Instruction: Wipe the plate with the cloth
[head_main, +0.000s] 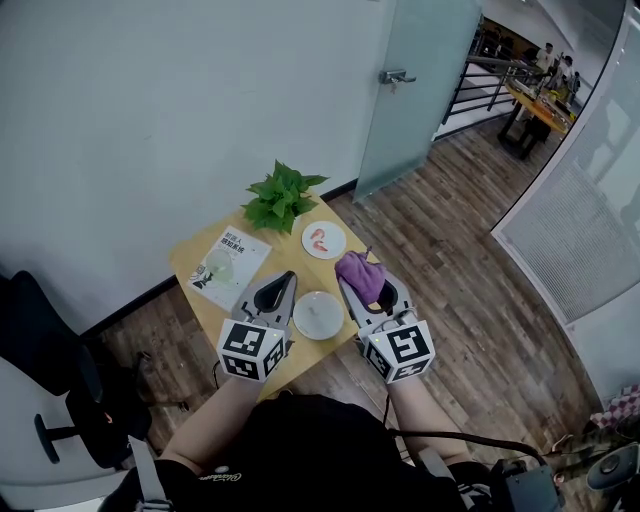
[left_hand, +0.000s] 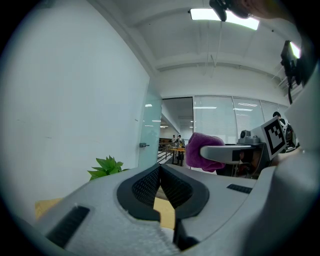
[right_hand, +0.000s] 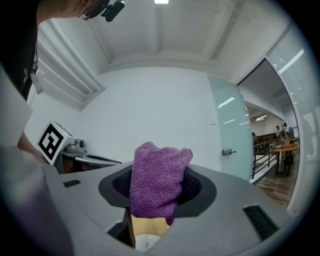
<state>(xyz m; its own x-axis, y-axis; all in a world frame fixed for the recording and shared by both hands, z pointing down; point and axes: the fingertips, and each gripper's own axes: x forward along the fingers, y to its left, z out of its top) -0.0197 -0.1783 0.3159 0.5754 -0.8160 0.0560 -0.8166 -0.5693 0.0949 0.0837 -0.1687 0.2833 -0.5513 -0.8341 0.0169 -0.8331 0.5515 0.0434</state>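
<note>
Right hand-held gripper (right_hand: 159, 187) clamps the purple cloth (head_main: 360, 274), raised just right of the empty white plate (head_main: 318, 315) on the near part of the counter (head_main: 190, 262); left hand-held gripper (left_hand: 159, 172) sits left of the plate, jaws together, nothing between.

The way down onto the plate (head_main: 318, 314) is open for you. Past it, the small dish (head_main: 323, 239), book (head_main: 229, 264) and plant (head_main: 283, 197) fill the table's far side.

Nubby purple cloth (right_hand: 157, 182), glossy white plate (head_main: 318, 315), smooth wooden table (head_main: 285, 258)
</note>
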